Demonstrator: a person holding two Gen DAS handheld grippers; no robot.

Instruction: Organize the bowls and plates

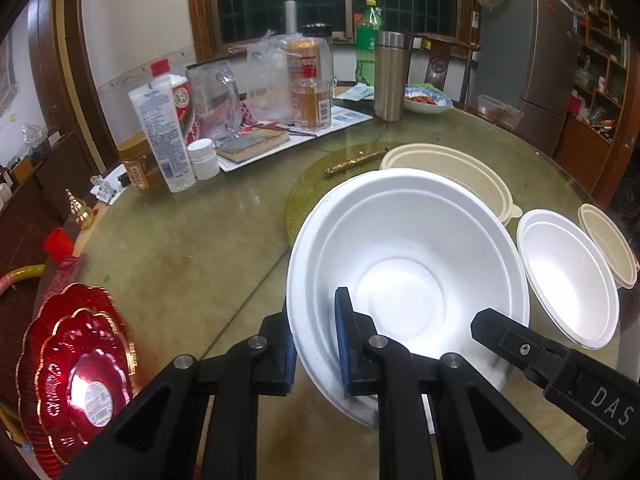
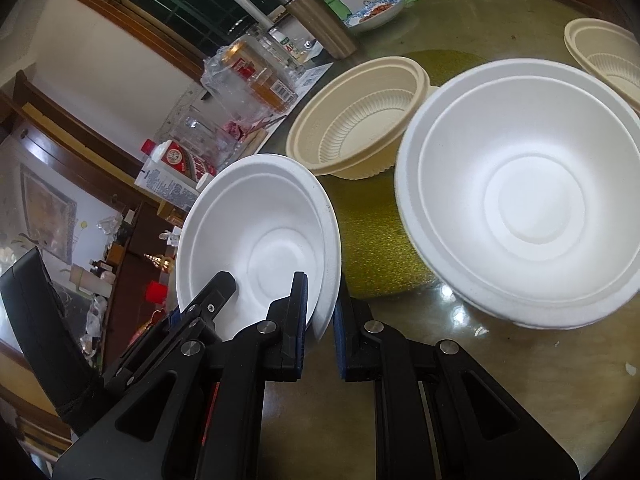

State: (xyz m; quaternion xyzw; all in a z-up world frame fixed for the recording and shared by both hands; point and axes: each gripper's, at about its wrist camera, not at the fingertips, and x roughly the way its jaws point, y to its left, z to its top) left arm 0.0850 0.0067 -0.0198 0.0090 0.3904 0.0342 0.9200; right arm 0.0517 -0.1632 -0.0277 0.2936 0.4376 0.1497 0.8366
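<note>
A large white foam bowl [image 1: 404, 248] is tilted over the table's near side, and both grippers hold it. My left gripper [image 1: 314, 320] is shut on its near rim, one pad outside and one inside. My right gripper [image 2: 320, 300] is shut on the rim of the same bowl [image 2: 256, 236] from the other side. A second white bowl [image 1: 568, 276] [image 2: 520, 196] stands to the right on the table. Two beige ribbed bowls [image 1: 444, 168] [image 1: 608, 248] stand behind them. Red scalloped plates [image 1: 76, 368] lie stacked at the lower left.
The round green glass-topped table [image 1: 192, 248] carries a gold mat [image 2: 372, 232] in its middle. Along the far side crowd a tube [image 1: 160, 132], a pill bottle [image 1: 203, 158], a book [image 1: 256, 146], jars, a steel flask [image 1: 390, 76], a green bottle [image 1: 370, 40] and a dish of food [image 1: 426, 102].
</note>
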